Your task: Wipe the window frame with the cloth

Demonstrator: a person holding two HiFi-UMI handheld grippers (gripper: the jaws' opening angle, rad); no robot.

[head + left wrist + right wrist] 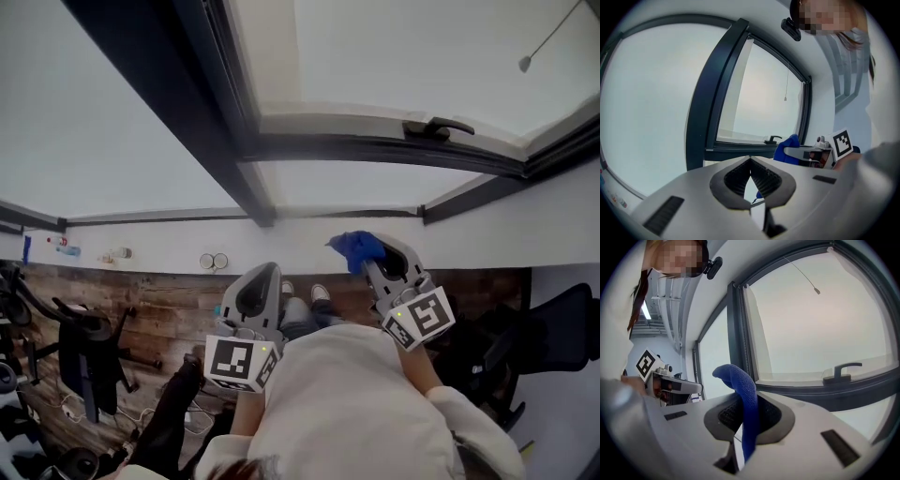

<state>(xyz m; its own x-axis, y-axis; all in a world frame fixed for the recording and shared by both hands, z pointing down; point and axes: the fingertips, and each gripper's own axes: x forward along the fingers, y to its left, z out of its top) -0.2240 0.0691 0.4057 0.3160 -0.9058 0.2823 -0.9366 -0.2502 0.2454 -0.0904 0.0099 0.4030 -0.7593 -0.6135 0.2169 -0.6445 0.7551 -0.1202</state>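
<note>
Cloth [742, 389] is pinched in your right tool [382, 253], just below the window frame [375, 150], whose dark bar runs crosswise above it, so that hand is nearer; your left tool [750, 164] is pressed together, empty.

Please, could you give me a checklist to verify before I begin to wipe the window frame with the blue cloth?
1. Grip on the blue cloth: ok; the right tongs are shut on it.
2. Cloth sticking out past the tips: ok.
3. The left tongs free: ok; shut on nothing.
4. Cloth on the window frame: not ok; it seems short of it.
5. Wiping path past the handle: cannot tell.
</note>
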